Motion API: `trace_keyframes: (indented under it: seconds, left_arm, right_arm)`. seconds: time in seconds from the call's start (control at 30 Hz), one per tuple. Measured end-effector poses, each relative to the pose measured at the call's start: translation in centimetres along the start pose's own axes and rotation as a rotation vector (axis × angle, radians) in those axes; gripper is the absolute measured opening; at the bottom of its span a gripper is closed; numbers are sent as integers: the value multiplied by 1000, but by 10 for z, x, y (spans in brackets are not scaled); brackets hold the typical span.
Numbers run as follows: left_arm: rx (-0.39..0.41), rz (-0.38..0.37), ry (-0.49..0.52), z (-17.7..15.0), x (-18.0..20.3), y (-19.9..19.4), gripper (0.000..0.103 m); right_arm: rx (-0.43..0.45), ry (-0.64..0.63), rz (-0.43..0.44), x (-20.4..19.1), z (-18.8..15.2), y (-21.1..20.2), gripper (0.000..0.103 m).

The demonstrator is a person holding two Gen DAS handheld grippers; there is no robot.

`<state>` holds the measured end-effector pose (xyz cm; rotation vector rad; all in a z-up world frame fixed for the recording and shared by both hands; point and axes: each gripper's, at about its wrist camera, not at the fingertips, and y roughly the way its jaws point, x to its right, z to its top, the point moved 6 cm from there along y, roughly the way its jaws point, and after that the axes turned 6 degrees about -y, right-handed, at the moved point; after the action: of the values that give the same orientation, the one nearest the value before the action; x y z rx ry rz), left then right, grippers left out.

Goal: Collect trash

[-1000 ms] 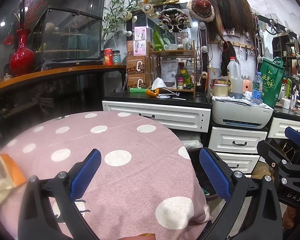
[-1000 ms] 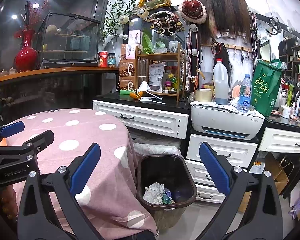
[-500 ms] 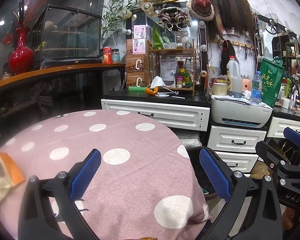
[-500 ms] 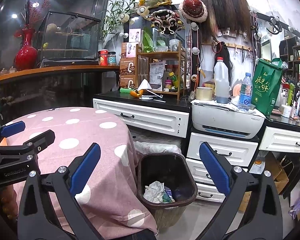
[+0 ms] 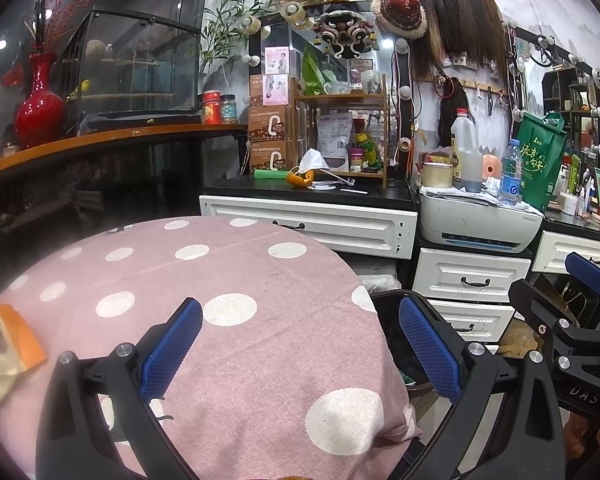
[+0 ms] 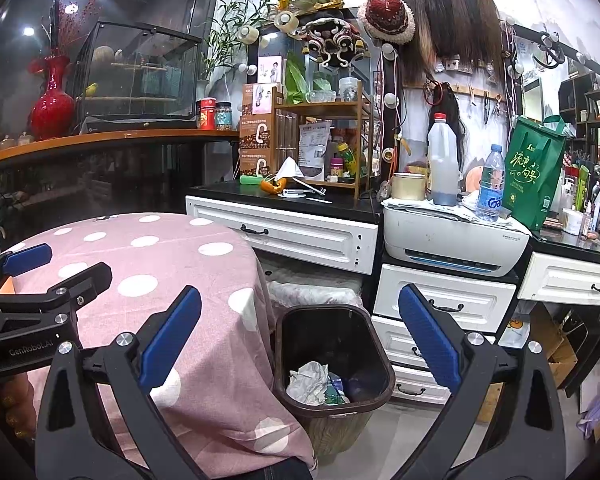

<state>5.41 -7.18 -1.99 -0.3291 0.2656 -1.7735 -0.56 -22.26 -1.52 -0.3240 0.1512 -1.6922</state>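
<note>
Both the left gripper (image 5: 300, 344) & right gripper (image 6: 300, 340) were held spread, empty; crumpled trash (image 6: 308, 382) was seen in bin (image 6: 380, 354), w/ one wrapper (image 5: 8, 354) left at 9 o'clock on tablecloth (image 5: 260, 280).

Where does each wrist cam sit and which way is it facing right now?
Left wrist: on the left gripper, jaws open, above the pink dotted tablecloth, facing the white drawers; the right gripper shows at its right edge.
Right wrist: on the right gripper, jaws open, over the trash bin; the left gripper and a hand show at left.
Shared: tablecloth, drawers, printer, bin.
</note>
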Motion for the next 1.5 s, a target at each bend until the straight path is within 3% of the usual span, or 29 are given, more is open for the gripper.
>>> trace_keyframes:
  seconds: [1.5]
  left_arm:
    - [-19,0,-7,-5,1,4,98]
  right_arm:
    - [-22,2,10,0,-7,6,97]
